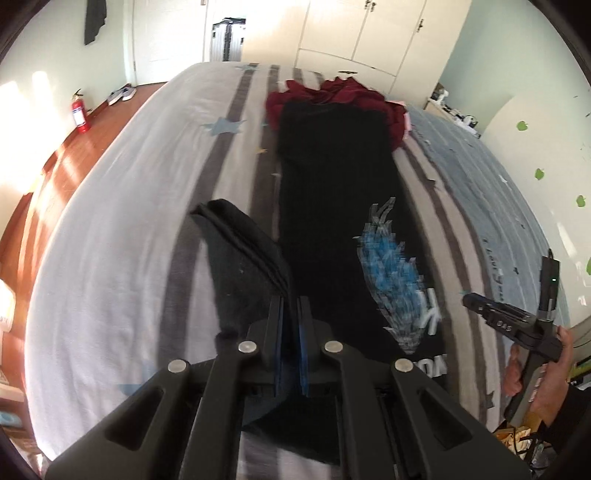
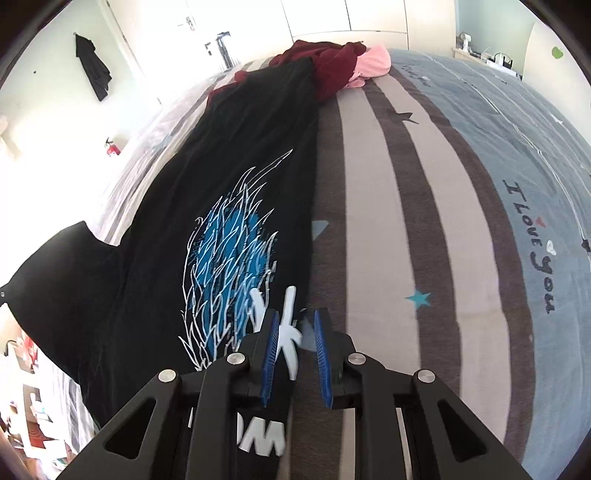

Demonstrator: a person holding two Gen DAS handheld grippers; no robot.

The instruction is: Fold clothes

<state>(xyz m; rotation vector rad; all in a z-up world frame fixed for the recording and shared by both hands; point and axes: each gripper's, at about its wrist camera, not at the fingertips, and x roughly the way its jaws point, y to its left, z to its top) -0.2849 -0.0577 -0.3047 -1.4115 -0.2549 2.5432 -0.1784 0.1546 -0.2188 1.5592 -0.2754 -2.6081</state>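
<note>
A black T-shirt with a blue and white feather print lies lengthwise on the striped bed. My left gripper is shut on the shirt's black sleeve, which stands lifted off the cover to the left of the body. In the right wrist view the shirt runs away from me, and its near right edge with white lettering rises between the blue pads of my right gripper, which is shut on it. The lifted sleeve shows at the far left. From the left wrist, a hand holds the right gripper by the shirt's right edge.
A heap of dark red clothes and a pink garment sit at the shirt's far end. White wardrobe doors stand beyond the bed. Left of the bed are a wooden floor and a red fire extinguisher.
</note>
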